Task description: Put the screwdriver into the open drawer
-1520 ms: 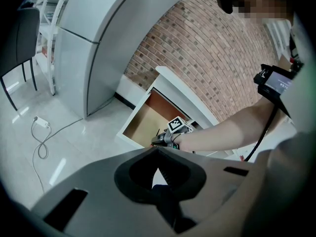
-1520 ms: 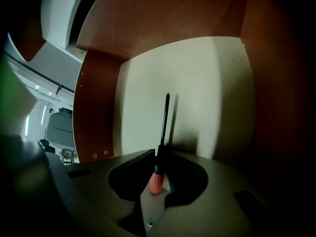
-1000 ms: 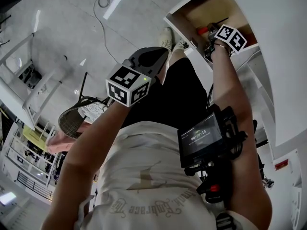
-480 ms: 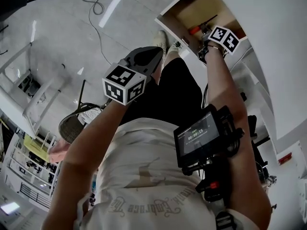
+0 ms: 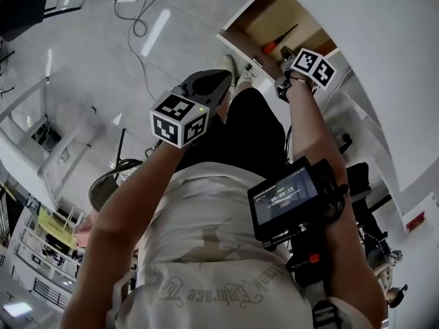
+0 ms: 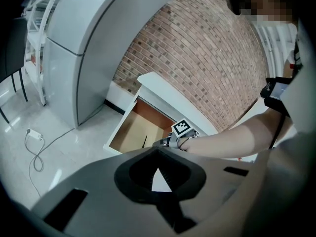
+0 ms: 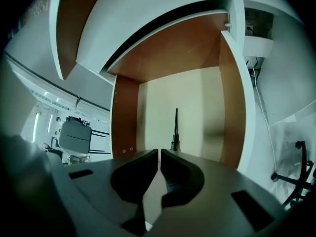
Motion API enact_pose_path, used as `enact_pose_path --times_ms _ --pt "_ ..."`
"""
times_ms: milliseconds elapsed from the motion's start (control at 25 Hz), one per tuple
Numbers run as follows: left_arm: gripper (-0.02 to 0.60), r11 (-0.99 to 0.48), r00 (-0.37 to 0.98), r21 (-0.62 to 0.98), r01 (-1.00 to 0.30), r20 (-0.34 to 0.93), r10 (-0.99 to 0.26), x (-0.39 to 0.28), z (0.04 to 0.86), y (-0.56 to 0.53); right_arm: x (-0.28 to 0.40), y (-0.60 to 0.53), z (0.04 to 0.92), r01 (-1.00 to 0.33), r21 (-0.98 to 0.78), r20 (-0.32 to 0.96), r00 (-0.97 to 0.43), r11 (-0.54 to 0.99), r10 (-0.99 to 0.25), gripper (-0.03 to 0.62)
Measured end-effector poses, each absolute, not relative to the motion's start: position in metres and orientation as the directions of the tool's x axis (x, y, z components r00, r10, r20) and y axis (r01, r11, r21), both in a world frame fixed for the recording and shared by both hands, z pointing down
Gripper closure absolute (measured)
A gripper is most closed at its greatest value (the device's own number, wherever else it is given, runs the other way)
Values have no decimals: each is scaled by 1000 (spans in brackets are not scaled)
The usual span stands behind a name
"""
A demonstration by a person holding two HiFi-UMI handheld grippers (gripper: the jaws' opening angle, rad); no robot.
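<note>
Wooden drawer (image 7: 197,112) open; screwdriver (image 7: 176,130) lies on its floor.

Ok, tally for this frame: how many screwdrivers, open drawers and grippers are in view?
Screwdriver: 1
Open drawer: 1
Grippers: 2, left gripper and right gripper, whose jaws have just been closing with nothing between them
Total: 4

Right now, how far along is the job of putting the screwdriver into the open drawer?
Done: the screwdriver lies on the floor of the open drawer. In hand: nothing; the right gripper has just been closing its jaws with nothing between them, and the left gripper is shut and empty. Left: nothing of the task that I can see.
</note>
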State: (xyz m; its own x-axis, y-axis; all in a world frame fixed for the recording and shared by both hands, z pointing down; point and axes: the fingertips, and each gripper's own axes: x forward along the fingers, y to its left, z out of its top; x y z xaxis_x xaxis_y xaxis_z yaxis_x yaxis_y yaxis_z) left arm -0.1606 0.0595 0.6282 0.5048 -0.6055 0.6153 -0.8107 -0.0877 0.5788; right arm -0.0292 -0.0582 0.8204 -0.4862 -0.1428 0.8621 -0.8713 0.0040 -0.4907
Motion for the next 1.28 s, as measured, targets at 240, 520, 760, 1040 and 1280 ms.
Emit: enact_pose_path --times_ms 240,520,760,1040,1280 --pt "561 -119 516 575 -810 602 -610 -160 613 60 -39 -55 787 -842 -536 821 -537 62 -194 559" --pt "561 -156 535 577 -802 577 -617 -161 594 51 -46 -50 746 -825 -539 789 -565 168 -243 560" --pt "561 -205 553 567 -797 551 -625 -165 575 38 -48 -48 709 -805 -549 755 -593 226 -281 560" --pt "561 -244 564 555 -795 528 -635 -167 553 31 -37 -47 671 -793 -568 718 -608 220 -339 563" --pt "561 -258 577 562 -786 516 -633 -172 549 28 -37 -45 647 -779 -581 690 -626 236 -363 565"
